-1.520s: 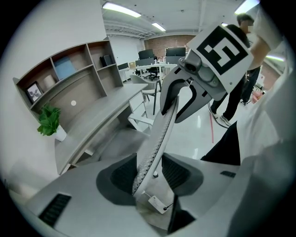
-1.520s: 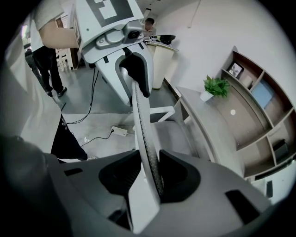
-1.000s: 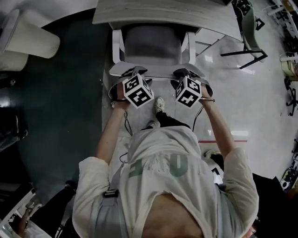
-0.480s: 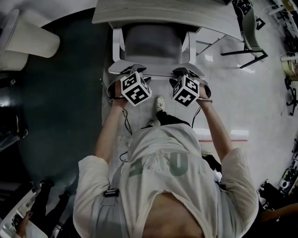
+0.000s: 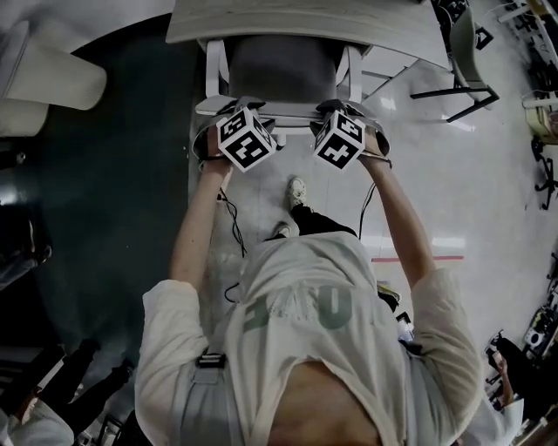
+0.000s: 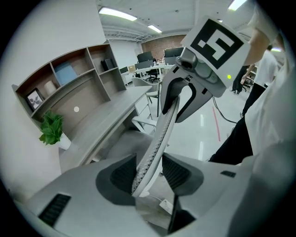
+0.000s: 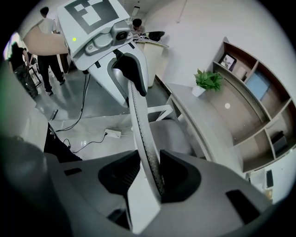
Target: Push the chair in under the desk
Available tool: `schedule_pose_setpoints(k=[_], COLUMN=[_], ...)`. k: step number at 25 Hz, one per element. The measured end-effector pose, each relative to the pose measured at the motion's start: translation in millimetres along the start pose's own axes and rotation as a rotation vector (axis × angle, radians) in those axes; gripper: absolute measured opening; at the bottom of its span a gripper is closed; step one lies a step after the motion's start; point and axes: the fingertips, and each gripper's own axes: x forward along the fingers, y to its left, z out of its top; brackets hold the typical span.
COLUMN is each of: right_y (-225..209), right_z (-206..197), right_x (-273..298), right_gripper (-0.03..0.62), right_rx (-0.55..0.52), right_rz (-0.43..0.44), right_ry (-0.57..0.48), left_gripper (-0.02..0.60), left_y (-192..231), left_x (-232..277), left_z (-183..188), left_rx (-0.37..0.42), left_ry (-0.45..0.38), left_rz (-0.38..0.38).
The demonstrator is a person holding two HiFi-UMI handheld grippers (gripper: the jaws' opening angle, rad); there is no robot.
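Note:
A white office chair with a grey seat (image 5: pixel 281 71) stands partly under the light desk (image 5: pixel 305 24). The top rim of its mesh backrest (image 5: pixel 292 111) runs between my two grippers. My left gripper (image 5: pixel 228 120) is shut on the rim's left end; in the left gripper view (image 6: pixel 149 172) the mesh edge (image 6: pixel 157 139) lies between both pads. My right gripper (image 5: pixel 346 113) clasps the right end; in its own view (image 7: pixel 150 173) the rim (image 7: pixel 141 125) still touches both pads while the jaws are opening slightly.
A second chair (image 5: pixel 464 61) stands at the far right on the glossy floor. A power strip and cables (image 7: pixel 113 133) lie on the floor behind the chair. The person's foot (image 5: pixel 298 193) is just behind the backrest. A potted plant (image 6: pixel 52 130) and shelves sit on the desk's far side.
The chair has rolled forward, further under the desk. Both grippers moved forward with the backrest, arms more stretched, and the person stepped closer.

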Motion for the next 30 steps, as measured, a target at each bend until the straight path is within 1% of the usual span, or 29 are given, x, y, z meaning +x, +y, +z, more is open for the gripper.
schedule_pose_setpoints(k=[6, 15, 18, 23, 26, 30], right_y=[-30, -72, -72, -71, -71, -70], right_z=[11, 27, 29, 26, 27, 26], right_x=[13, 26, 26, 27, 28, 28], right_gripper=[0.14, 0.138, 0.138, 0.135, 0.135, 0.135], right_rx=[-0.004, -0.012, -0.034, -0.078, -0.076, -0.066], right_rz=[-0.008, 0.006, 0.017, -0.03, -0.027, -0.025], right_ry=[-0.006, -0.023, -0.035, -0.043, -0.044, -0.036], left_gripper=[0.181, 0.187, 0.189, 0.19, 0.19, 0.19], left_y=[32, 74, 77, 74, 76, 75], left_x=[14, 29, 29, 28, 28, 29], left_z=[8, 21, 21, 19, 18, 17], left_rx=[0.002, -0.027, -0.026, -0.022, -0.021, -0.021], left_ry=[-0.003, 0.018, 0.023, 0.013, 0.017, 0.031], left_rz=[0.015, 0.036, 0.035, 0.059, 0.063, 0.047])
